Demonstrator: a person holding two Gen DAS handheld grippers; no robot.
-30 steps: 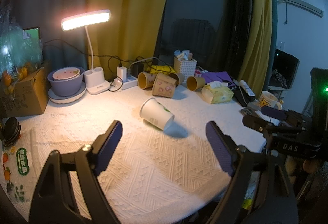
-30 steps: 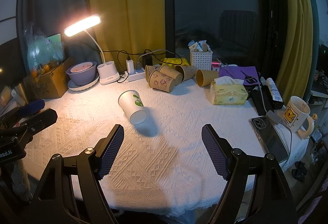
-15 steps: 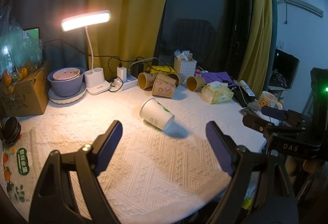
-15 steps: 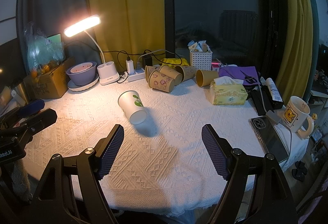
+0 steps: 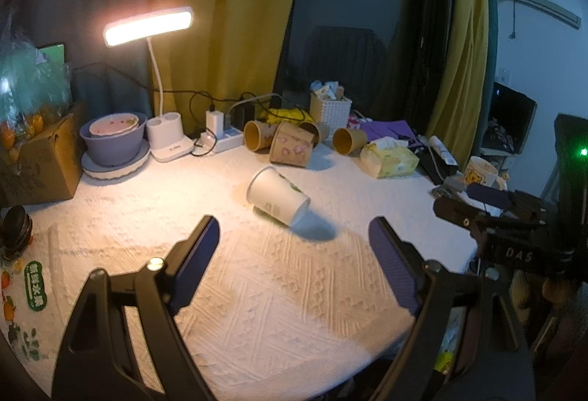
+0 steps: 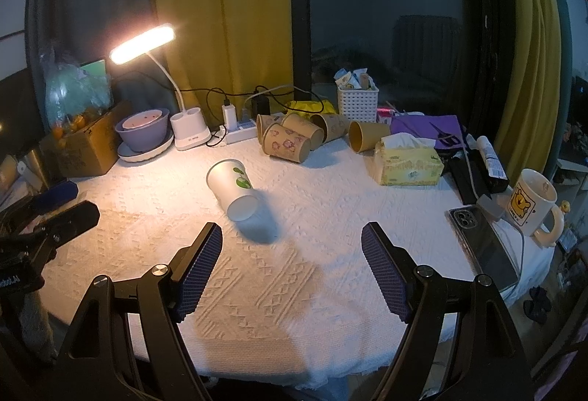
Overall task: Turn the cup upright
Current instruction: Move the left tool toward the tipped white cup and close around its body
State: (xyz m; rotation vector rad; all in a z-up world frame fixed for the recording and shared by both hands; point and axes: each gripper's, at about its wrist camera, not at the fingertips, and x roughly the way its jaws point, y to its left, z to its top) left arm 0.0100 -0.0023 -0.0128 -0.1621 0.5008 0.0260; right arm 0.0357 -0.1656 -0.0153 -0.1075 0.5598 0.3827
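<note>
A white paper cup (image 5: 277, 196) with a green print lies on its side in the middle of the white tablecloth, its base end toward me; it also shows in the right wrist view (image 6: 233, 188). My left gripper (image 5: 294, 256) is open and empty, held a little short of the cup. My right gripper (image 6: 292, 261) is open and empty, near the front of the table with the cup ahead and to its left. Each gripper shows at the edge of the other's view.
Several brown paper cups (image 6: 290, 140) lie at the back by a power strip. A lit desk lamp (image 5: 161, 78), bowls (image 5: 112, 140) and a cardboard box stand at back left. A tissue box (image 6: 408, 162), phone (image 6: 485, 246) and mug (image 6: 531, 204) sit at right.
</note>
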